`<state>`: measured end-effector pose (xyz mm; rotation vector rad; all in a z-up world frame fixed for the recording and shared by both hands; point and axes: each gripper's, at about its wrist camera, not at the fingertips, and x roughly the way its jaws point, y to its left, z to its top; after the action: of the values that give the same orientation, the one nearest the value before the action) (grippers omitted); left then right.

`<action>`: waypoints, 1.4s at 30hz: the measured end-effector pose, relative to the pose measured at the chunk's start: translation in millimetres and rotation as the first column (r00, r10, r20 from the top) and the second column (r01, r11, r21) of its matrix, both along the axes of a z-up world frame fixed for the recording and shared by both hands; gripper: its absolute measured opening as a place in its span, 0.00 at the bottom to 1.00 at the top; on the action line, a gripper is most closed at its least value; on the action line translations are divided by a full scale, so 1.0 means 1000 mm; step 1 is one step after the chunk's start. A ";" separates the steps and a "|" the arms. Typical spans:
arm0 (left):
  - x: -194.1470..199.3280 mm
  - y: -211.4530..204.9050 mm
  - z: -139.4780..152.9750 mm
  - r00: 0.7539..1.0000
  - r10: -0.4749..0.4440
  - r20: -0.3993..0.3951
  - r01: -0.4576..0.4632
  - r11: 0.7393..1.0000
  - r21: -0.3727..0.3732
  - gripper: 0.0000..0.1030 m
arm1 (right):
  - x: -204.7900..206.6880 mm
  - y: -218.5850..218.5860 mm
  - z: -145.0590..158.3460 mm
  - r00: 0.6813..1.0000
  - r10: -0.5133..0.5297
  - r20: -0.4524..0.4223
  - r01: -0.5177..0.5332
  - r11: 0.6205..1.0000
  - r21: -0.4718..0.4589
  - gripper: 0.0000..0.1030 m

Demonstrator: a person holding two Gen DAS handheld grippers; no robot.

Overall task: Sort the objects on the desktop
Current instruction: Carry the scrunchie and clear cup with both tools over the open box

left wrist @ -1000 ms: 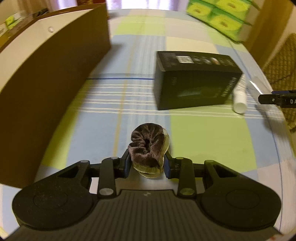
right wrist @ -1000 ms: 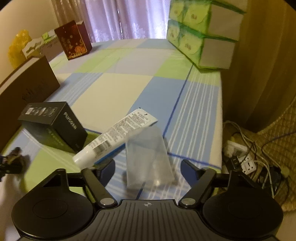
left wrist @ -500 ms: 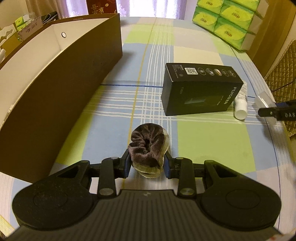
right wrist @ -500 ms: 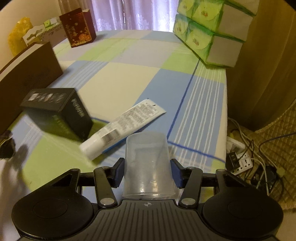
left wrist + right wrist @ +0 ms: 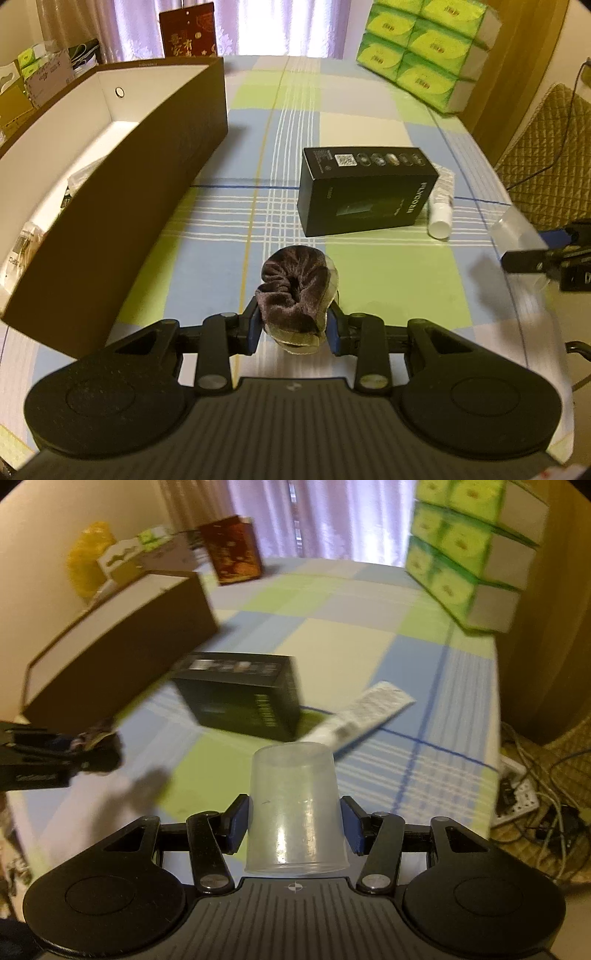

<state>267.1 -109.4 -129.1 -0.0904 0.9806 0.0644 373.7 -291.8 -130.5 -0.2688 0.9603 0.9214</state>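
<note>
Left gripper (image 5: 293, 326) pinches a brown scrunchie (image 5: 295, 286); only its view looks inside the storage box (image 5: 122, 155). Right gripper (image 5: 297, 821) clamps a clear cup (image 5: 295, 808).

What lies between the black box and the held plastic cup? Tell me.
The white tube lies there, beside the black box and beyond the plastic cup, in the right wrist view.
</note>
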 end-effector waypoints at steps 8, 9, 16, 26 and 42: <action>-0.025 0.016 0.029 0.999 -0.014 0.042 0.015 1.000 -0.013 0.29 | -0.043 0.033 0.020 0.993 0.106 -0.045 -0.103 0.992 0.071 0.48; -0.028 0.020 0.032 0.999 -0.012 0.046 0.012 1.000 -0.014 0.29 | -0.048 0.039 0.022 0.991 0.121 -0.048 -0.117 0.990 0.080 0.48; -0.052 0.054 0.057 0.996 0.013 0.086 -0.011 1.000 -0.018 0.29 | -0.079 0.080 0.036 0.978 0.208 -0.032 -0.204 0.973 0.110 0.48; -0.078 0.124 0.086 0.987 0.083 0.136 -0.084 0.996 0.003 0.29 | -0.109 0.157 0.050 0.949 0.315 0.015 -0.314 0.939 0.137 0.48; -0.066 0.216 0.095 0.986 0.094 0.138 -0.103 0.993 0.059 0.29 | -0.133 0.273 0.059 0.931 0.358 0.066 -0.364 0.915 0.172 0.48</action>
<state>200.8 107.0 -33.9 -0.0812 0.8373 0.1793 240.3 -19.1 -71.0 -0.3113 0.8015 1.3337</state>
